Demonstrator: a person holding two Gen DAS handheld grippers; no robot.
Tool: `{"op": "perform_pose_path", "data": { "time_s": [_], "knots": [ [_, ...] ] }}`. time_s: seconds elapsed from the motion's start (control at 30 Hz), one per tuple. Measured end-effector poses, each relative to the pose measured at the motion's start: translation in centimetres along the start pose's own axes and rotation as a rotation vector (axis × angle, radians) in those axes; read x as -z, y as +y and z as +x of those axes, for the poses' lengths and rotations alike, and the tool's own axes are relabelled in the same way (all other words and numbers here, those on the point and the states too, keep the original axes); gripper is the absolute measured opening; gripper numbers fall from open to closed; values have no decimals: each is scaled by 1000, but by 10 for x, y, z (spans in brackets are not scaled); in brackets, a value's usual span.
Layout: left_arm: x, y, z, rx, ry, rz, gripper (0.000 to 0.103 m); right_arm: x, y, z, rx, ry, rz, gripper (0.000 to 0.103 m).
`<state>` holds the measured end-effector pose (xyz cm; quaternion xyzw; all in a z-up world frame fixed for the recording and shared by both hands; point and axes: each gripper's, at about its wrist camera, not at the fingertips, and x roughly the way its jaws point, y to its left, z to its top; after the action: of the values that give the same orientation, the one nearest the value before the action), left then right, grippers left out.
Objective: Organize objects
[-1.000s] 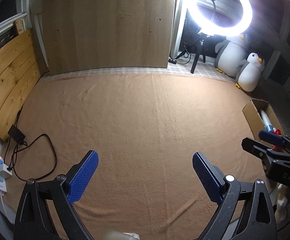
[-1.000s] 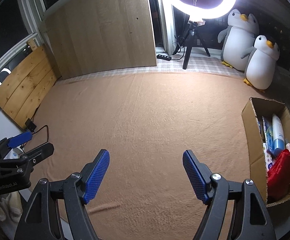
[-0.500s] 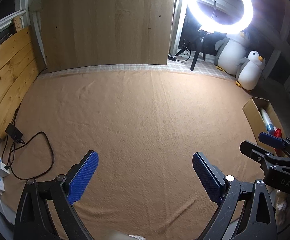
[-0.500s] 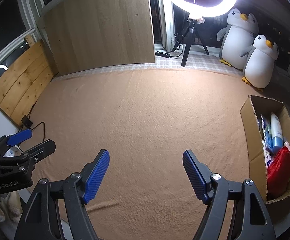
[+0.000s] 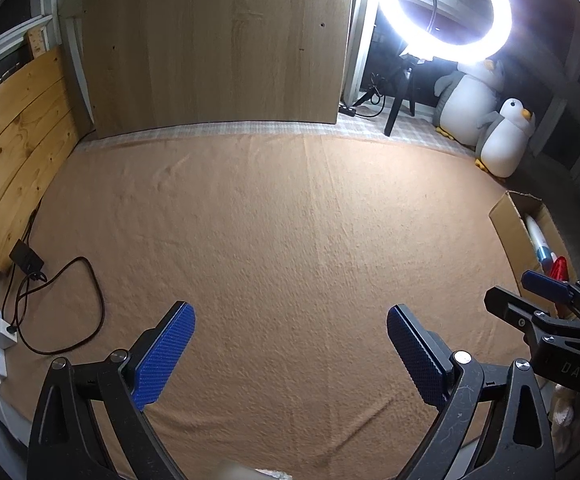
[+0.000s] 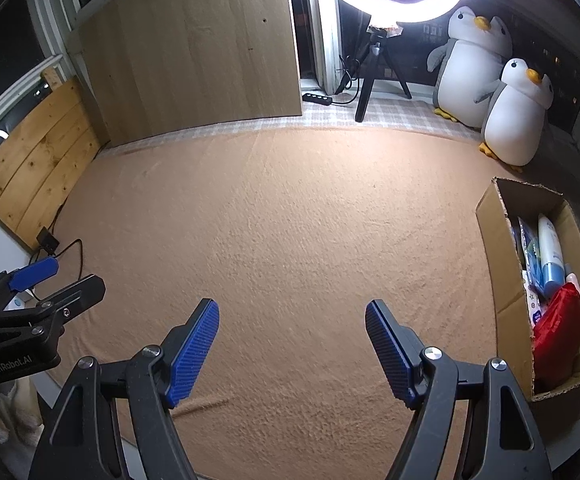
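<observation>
Left gripper [image 5: 290,344] body reads "GenRobot.AI"; right gripper [image 6: 291,344] body shows "DAS". Both jaws stand wide apart, nothing between them, over the tan blanket [image 6: 290,220]. Cardboard box [image 6: 489,240] far right holds a bottle [image 6: 549,248] and red pouch [image 6: 559,320].

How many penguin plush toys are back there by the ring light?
2. The larger penguin sits right of the ring light's tripod; the smaller penguin stands against its right side, nearer the cardboard box. None seems hidden.
</observation>
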<state>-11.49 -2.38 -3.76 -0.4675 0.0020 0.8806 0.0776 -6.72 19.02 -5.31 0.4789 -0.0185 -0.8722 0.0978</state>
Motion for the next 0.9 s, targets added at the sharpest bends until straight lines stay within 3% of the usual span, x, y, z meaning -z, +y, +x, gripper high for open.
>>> {"op": "perform_pose_path", "data": {
  "time_s": [0.9],
  "knots": [
    [-1, -8, 3, -11, 9, 18, 99, 0, -14, -5, 30, -11, 21, 72]
  ]
}}
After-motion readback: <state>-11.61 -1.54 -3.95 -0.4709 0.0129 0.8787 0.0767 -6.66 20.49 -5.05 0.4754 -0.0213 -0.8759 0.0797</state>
